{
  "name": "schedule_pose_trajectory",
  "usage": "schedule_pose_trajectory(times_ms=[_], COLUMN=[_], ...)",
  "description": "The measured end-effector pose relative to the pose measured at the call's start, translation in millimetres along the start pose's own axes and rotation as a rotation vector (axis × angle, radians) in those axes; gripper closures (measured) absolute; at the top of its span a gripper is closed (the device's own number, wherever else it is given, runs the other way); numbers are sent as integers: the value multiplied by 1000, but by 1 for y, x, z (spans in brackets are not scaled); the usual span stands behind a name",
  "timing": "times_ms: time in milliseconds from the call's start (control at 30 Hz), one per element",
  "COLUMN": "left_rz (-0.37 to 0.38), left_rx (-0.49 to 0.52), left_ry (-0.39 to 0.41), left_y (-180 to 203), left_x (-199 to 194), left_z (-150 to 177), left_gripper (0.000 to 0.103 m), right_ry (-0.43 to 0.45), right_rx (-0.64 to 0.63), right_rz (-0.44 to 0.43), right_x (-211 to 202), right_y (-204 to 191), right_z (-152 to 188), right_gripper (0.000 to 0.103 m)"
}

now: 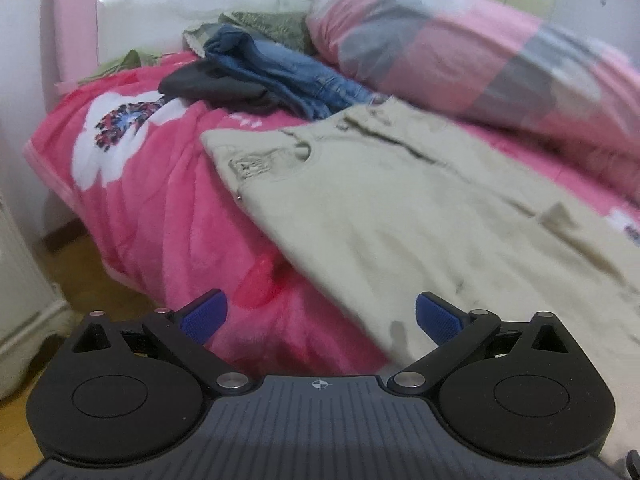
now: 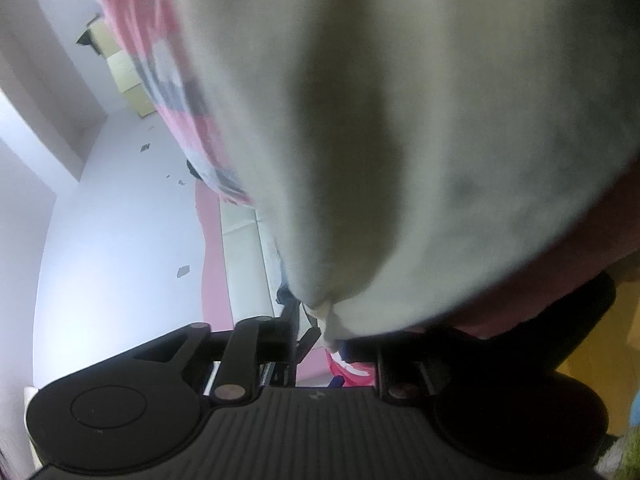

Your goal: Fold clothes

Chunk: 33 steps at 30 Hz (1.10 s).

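Left wrist view: the left gripper (image 1: 320,320) is hovering with its claw spread wide. Its two blue pads (image 1: 204,316) are standing well apart with nothing between them, just short of the near edge of the beige garment (image 1: 400,220).

The beige garment, the piece being folded, is lying spread flat and hanging over the bed's side. Under it and to its left, one pink flowered blanket (image 1: 160,200) is covering the bed. Beyond the beige garment's far left corner, one dark grey garment (image 1: 216,84) is lying crumpled. One pair of blue jeans (image 1: 280,68) is touching that, and some green cloth (image 1: 272,24) is showing further behind. Beyond the beige garment to the right, one pink and grey checked quilt (image 1: 460,48) is sitting in a heap.

Right wrist view: the right gripper (image 2: 324,332) is pointing level, with a corner of the beige garment lying between its jaws. The cloth is hiding the pads, so whether they are pressing on it cannot be told.

The step in hand is probably a fold of the beige garment. The next move is likely calling for the left gripper to close on the near edge and carry it across.
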<state>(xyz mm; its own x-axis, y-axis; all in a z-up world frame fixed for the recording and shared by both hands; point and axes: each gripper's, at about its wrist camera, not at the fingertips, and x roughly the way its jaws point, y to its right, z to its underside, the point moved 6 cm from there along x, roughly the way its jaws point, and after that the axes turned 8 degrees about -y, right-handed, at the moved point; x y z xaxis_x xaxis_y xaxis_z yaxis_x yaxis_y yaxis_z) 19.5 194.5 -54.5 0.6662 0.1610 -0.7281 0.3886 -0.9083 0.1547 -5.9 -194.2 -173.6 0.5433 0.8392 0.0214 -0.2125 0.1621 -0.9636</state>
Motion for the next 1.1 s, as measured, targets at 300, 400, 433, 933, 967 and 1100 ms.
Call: schedule_pose_trajectory(times_ms=[300, 400, 433, 933, 967, 1100], left_rz=[164, 180, 185, 256, 263, 276], left_rx=[-90, -94, -94, -189, -207, -298], left_ry=[5, 5, 6, 17, 19, 45], left_y=[-3, -4, -4, -14, -17, -33], left_x=[7, 8, 8, 11, 11, 16], left_z=[1, 4, 5, 9, 8, -4], left_gripper=[47, 51, 51, 56, 56, 56], right_ry=[19, 23, 24, 38, 36, 30], right_rx=[-12, -13, -11, -21, -22, -12], right_rz=[2, 4, 3, -6, -11, -9], right_x=[-3, -4, -5, -14, -15, -18], right_y=[-8, -10, -10, -27, -28, -30], right_z=[-2, -3, -3, -5, -5, -6], right_gripper=[75, 76, 76, 79, 79, 79])
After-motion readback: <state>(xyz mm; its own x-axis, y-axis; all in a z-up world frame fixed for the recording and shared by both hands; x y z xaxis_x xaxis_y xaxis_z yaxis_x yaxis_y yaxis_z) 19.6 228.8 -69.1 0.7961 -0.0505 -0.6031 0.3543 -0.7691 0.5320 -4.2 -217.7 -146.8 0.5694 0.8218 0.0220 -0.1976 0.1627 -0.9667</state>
